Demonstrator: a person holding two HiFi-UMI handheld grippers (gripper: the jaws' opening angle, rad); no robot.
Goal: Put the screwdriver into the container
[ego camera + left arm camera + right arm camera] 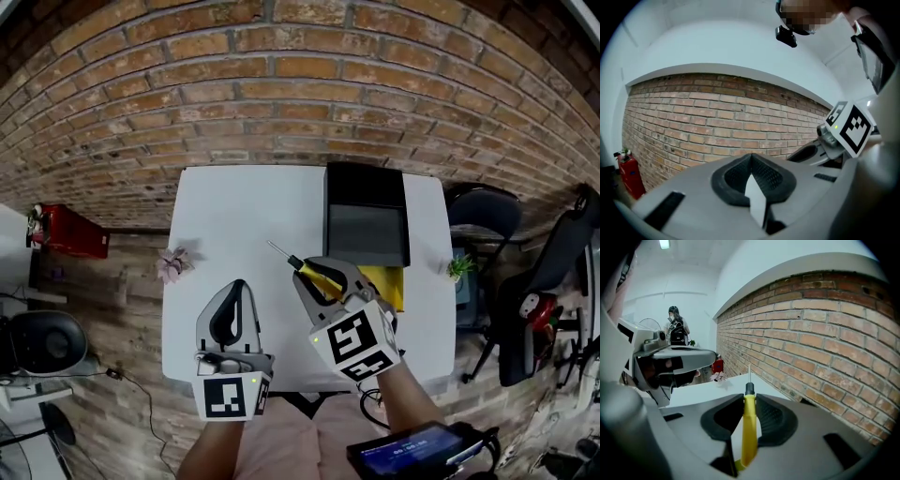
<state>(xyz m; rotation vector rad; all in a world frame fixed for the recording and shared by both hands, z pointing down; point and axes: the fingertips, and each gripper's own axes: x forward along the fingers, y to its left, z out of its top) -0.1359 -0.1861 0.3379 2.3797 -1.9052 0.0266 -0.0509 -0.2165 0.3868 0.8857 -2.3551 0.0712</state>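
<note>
My right gripper (319, 277) is shut on a yellow-handled screwdriver (312, 272) and holds it above the white table (244, 216). The thin metal shaft points to the far left. In the right gripper view the yellow handle (749, 427) sits clamped between the two black pads (776, 420), with the black collar and shaft sticking out past the tips. The black open container (366, 220) stands at the table's far right, just beyond this gripper. My left gripper (233, 314) hovers over the near left of the table. Its jaws (751, 157) meet at the tips with nothing between them.
A yellow object (386, 286) lies on the table near the container's front edge, partly under my right gripper. A small pink flower piece (173, 264) sits at the table's left edge. A brick wall (281, 84) runs behind. Chairs (483, 220) stand to the right, a red extinguisher (67, 231) to the left.
</note>
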